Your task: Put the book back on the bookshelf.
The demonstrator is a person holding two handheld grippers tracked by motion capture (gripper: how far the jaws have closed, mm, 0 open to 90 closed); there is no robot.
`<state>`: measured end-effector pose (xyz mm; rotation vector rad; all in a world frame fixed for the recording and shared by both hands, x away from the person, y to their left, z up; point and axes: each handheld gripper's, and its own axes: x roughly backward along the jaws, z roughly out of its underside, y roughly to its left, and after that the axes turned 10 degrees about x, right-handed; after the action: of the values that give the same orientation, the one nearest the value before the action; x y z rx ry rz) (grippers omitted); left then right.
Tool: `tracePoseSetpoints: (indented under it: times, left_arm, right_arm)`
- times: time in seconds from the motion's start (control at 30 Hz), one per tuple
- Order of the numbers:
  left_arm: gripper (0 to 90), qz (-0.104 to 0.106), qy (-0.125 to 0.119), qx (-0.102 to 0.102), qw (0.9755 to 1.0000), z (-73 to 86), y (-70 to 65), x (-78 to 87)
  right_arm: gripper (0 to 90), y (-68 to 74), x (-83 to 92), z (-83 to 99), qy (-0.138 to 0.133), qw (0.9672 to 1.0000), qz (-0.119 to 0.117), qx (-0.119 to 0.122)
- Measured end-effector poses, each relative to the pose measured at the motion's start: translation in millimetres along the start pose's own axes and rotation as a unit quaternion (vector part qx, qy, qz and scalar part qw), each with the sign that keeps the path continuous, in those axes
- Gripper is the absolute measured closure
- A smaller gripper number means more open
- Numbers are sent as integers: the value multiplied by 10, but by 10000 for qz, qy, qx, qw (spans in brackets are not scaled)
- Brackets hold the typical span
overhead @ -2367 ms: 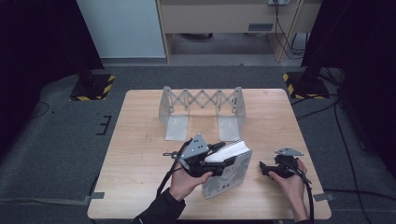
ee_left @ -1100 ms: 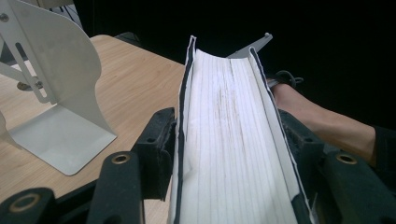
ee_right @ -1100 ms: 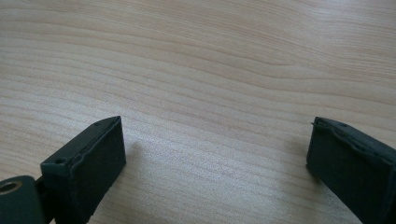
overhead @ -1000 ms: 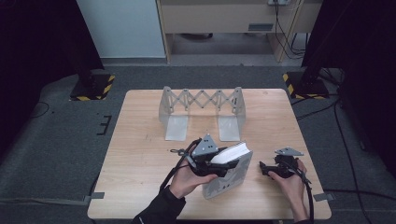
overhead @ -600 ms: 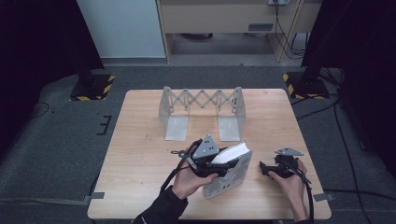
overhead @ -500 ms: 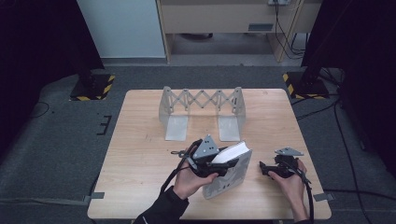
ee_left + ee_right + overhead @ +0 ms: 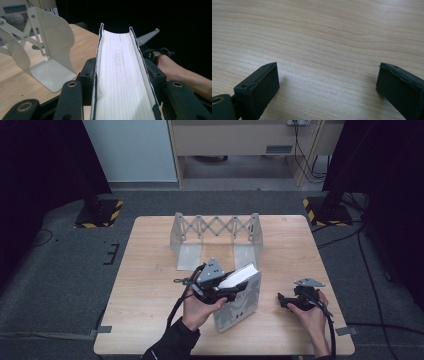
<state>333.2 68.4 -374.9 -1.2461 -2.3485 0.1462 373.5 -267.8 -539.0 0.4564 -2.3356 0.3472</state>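
High view: seen at about 6 o'clock on the wooden counter [image 7: 150, 270], the left gripper [image 7: 235, 292], gripped by the left hand [image 7: 200, 310], with jaws clamped on a thick book [image 7: 240, 302]. Book tilted, its white page edge turned up and toward 1 o'clock, its grey printed cover facing 5 o'clock, its lower corner close to the counter's near edge. Jaws just closed the last bit onto it. At about 4 o'clock, well apart from the book, the right gripper [image 7: 282, 301] in the right hand [image 7: 310, 317], low over the counter, pointing toward 9 o'clock at the book. At 12 o'clock, near the far edge, a white expanding book rack [image 7: 216, 232], with scissor links between two upright end plates.

Left gripper view: book's page edge [image 7: 122, 82] running up the middle from 6 to 12 o'clock, covers pressed from both sides by the black jaws. Rack's end plate [image 7: 53, 42] at 10 o'clock, standing on the counter. Right hand [image 7: 175, 67] and its gripper at 3 o'clock, farther off.

Right gripper view: jaws spread wide at 8 and 4 o'clock, nothing between them but bare counter [image 7: 324, 50].
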Motion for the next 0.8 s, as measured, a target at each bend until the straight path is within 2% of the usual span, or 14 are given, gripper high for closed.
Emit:
tracePoseSetpoints:
  times: [0.1,0.2,0.33,0.47,0.6,0.67,0.8]
  left_arm:
    - [521,-127,-133,66,9998,-55,38,107]
    - [521,-403,-187,91,9990,-96,116,211]
    - [521,-784,-244,161,9965,-108,280,334]
    - [522,-1070,-283,282,9935,-115,442,470]
    - [521,-1368,-422,437,9887,-148,611,646]
    - [522,-1504,-480,446,9865,-168,663,717]
    - [522,-1835,-576,520,9800,-219,780,868]
  right_arm:
    - [48,-3,1,1,3,10000,-2,21]
    - [48,-3,0,2,2,10000,-1,24]
    - [48,-3,1,1,4,10000,-2,23]
    - [48,-3,1,1,3,10000,-2,24]
    - [48,-1,0,0,6,10000,-2,8]
    - [48,-1,0,0,7,10000,-2,8]
    - [48,-1,0,0,6,10000,-2,9]
